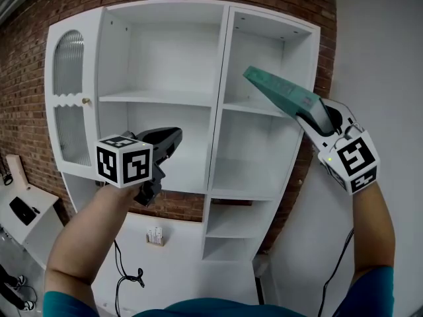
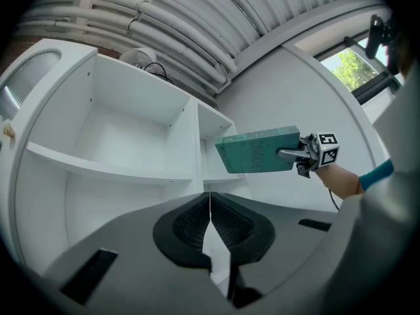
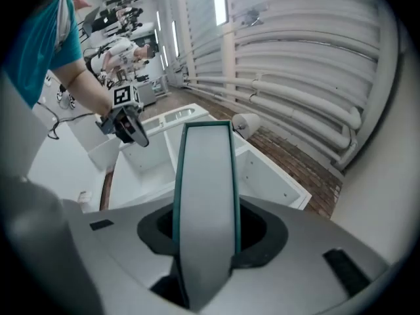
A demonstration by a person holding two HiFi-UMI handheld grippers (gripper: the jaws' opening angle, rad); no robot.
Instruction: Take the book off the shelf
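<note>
You are in a workshop-style lab in an old industrial building. A bare brick wall (image 1: 26, 98) runs behind the white shelf unit (image 1: 218, 111), white ceiling pipes (image 2: 164, 18) run above it, a loose black cable (image 1: 135, 279) hangs at its foot, and cluttered desks (image 3: 125, 18) stand well away from it.

Head view faces the shelf unit (image 1: 158, 98) from nearby; both gripper views, tilted upward, share it.

Closed left gripper (image 2: 210, 215), teal book (image 2: 256, 153) in right gripper (image 2: 292, 154) beyond
</note>
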